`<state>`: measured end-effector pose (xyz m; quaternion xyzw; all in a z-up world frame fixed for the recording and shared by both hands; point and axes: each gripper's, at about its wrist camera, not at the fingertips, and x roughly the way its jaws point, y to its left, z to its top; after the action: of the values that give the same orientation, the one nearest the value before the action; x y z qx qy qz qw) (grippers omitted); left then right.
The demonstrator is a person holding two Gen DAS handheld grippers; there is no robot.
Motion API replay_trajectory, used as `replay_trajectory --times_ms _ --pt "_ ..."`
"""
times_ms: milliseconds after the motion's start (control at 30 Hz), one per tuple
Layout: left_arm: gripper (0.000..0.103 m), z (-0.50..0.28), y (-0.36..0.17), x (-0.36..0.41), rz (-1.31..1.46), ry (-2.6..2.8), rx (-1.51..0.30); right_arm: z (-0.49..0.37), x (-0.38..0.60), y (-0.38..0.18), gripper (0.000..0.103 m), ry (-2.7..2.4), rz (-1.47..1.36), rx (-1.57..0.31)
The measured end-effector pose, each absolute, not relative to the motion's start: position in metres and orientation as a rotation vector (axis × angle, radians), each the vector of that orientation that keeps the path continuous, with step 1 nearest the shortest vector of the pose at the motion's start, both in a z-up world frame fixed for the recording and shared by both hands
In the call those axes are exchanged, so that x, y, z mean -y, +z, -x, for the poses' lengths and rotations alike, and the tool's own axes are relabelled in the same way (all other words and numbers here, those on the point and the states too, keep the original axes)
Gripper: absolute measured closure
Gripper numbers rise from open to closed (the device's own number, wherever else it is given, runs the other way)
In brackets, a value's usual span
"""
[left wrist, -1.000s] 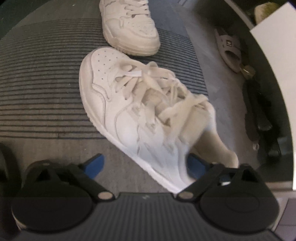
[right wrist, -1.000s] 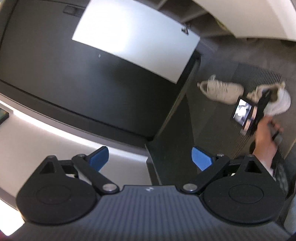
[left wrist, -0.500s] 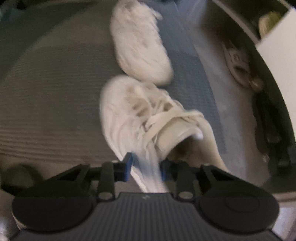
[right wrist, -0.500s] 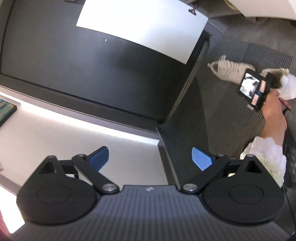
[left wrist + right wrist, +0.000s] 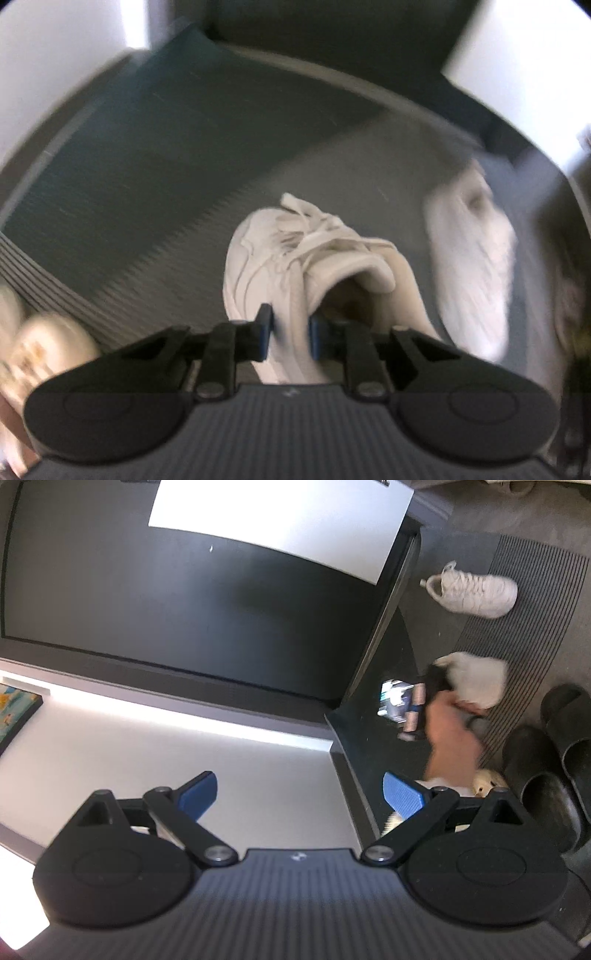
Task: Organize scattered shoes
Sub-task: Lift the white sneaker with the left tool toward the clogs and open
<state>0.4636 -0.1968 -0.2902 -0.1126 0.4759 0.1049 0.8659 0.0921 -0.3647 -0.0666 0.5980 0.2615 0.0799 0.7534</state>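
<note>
My left gripper (image 5: 288,332) has a white lace-up sneaker (image 5: 266,258) between its blue pads, gripped by the collar wall beside the tongue, and its jaws are closing on it. The shoe hangs toe-away above the striped grey mat (image 5: 129,184). A second white sneaker (image 5: 476,258) shows blurred to the right. In the right wrist view that sneaker (image 5: 476,594) lies on its sole at the mat's edge, and a hand (image 5: 447,731) carries the held shoe (image 5: 476,679) nearer to me. My right gripper (image 5: 299,797) is open with nothing between its fingers.
Two black slippers (image 5: 543,775) stand at the mat's (image 5: 535,609) near right. A dark cabinet front (image 5: 184,609) with a white panel (image 5: 280,517) fills the left; a pale ledge (image 5: 184,746) runs below it. A pale blurred object (image 5: 44,343) sits at the left wrist view's lower left.
My left gripper closed on the sneaker's collar, then lifted it off the mat and swung it sideways. The second sneaker went from ahead to the right. The right gripper barely moved.
</note>
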Motion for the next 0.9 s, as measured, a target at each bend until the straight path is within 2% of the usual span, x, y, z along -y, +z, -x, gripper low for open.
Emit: replay_trajectory --times_ms 200,367,500,733,867,900 --pt "0.082 -0.498 -0.289 0.104 0.291 0.394 -0.948 -0.102 0.354 -0.067 0.004 0.17 -1.277 -0.619" --pt "0.081 -0.522 -0.314 0.036 0.337 0.512 -0.947 -0.106 0.357 -0.067 0.004 0.128 -1.244 -0.636" --pt "0.081 -0.522 -0.339 0.018 0.368 0.57 -0.95 -0.117 0.363 -0.07 0.004 0.089 -1.214 -0.649" --pt "0.071 -0.506 -0.371 0.03 0.468 0.561 -1.077 -0.129 0.367 -0.071 0.004 0.106 -1.174 -0.679" --pt "0.045 -0.496 -0.363 0.027 0.539 0.547 -1.12 -0.125 0.371 -0.071 0.004 0.09 -1.17 -0.673" --pt "0.043 -0.492 -0.359 0.028 0.551 0.553 -1.127 -0.122 0.373 -0.07 0.004 0.083 -1.165 -0.674"
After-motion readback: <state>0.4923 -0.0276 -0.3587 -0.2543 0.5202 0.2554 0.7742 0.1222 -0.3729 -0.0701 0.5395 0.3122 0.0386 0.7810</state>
